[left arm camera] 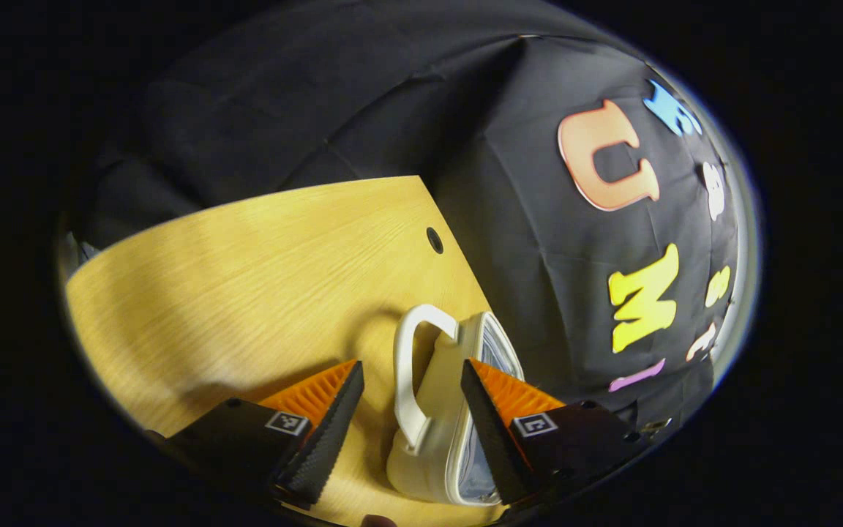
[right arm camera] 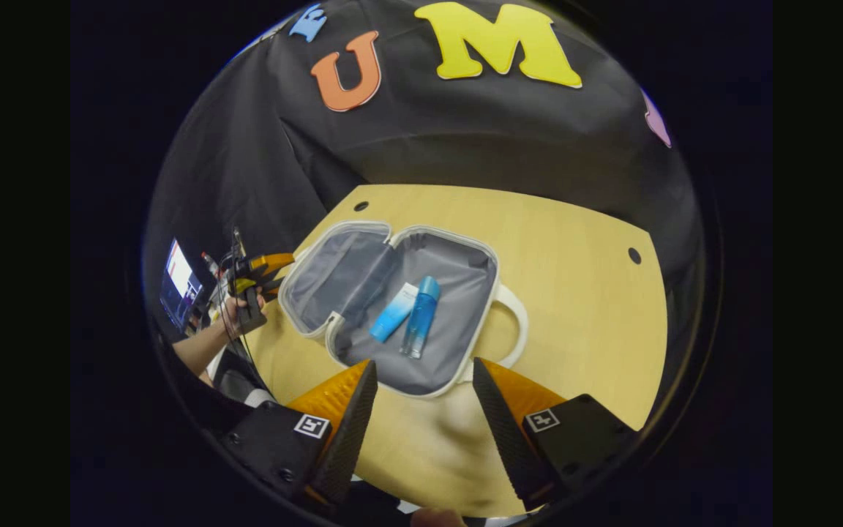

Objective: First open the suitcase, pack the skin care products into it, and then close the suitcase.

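In the right gripper view, the left tool [right arm camera: 269, 272] is seen held in a hand [right arm camera: 244, 307] at the left edge of the bench [right arm camera: 575, 307], just beside the raised lid [right arm camera: 337, 274] of the suitcase [right arm camera: 399, 307]; its fingers look spread, with nothing between them. The suitcase is laid open on the bench, and two skin care products, a tube [right arm camera: 394, 313] and a bottle [right arm camera: 421, 315], are lying side by side in the lined base (closing appears to be the step left). Nearer the camera, the right tool [right arm camera: 421, 399] is held wide and empty above the near rim. If the lid were swung down carelessly, the bottle could be rolled toward the seam and caught; a one-sided push might slide the light case across the smooth bench.
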Available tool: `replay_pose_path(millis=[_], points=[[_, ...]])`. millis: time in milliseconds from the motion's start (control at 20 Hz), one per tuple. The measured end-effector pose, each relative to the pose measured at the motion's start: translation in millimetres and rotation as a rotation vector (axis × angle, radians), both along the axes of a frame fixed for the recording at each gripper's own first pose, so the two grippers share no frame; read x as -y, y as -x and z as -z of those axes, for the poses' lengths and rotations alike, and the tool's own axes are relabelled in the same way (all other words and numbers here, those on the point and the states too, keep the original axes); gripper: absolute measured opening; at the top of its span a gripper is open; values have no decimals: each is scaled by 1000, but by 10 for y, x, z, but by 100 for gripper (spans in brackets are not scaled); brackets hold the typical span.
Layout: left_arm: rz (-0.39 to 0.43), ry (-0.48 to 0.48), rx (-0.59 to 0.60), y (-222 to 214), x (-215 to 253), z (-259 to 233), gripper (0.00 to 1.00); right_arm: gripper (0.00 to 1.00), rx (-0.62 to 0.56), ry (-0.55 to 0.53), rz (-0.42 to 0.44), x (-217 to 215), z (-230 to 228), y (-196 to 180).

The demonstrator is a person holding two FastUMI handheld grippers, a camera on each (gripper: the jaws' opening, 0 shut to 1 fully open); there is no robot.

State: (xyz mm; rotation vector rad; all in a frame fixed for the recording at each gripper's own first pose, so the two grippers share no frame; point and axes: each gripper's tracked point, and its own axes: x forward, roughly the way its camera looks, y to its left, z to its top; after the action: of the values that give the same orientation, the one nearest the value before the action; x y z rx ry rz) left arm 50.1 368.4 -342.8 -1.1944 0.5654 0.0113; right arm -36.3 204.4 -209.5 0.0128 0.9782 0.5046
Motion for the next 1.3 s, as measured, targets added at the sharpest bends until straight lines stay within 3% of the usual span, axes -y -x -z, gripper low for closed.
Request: replay_pose_path(millis=[100,150,200,250,400,550,600,650,700,800,1050,1300], points=[[-26,57,-6,-124,1,30,75,74,3,5,-3,-3,11,3],[-36,62,-3,-182,15,40,57,78,3,2,-6,-14,7,13],[-45,58,-6,-219,-10,40,31,78,4,-2,-7,-20,1,12],[-47,54,-10,-246,5,28,37,78,9,-7,-9,-28,-1,9],[-53,31,0,-271,-30,-137,13,78,22,-34,1,-25,-57,16],[-38,-40,64,-237,-8,-608,8,78,46,-74,30,19,-154,-8],[-30,-69,90,-242,26,-818,6,74,58,-86,44,51,-183,-26],[-18,-102,120,-255,87,-1051,14,78,72,-101,63,75,-209,-50],[-2,-141,149,-304,171,-1293,6,74,92,-108,82,121,-237,-77],[31,-227,195,-342,389,-1676,6,78,150,-74,107,289,-257,-118],[119,-420,278,-311,1218,-2464,6,78,238,-70,149,564,-432,-47],[211,-611,313,-179,2249,-2747,6,78,317,-35,162,887,-562,49]])
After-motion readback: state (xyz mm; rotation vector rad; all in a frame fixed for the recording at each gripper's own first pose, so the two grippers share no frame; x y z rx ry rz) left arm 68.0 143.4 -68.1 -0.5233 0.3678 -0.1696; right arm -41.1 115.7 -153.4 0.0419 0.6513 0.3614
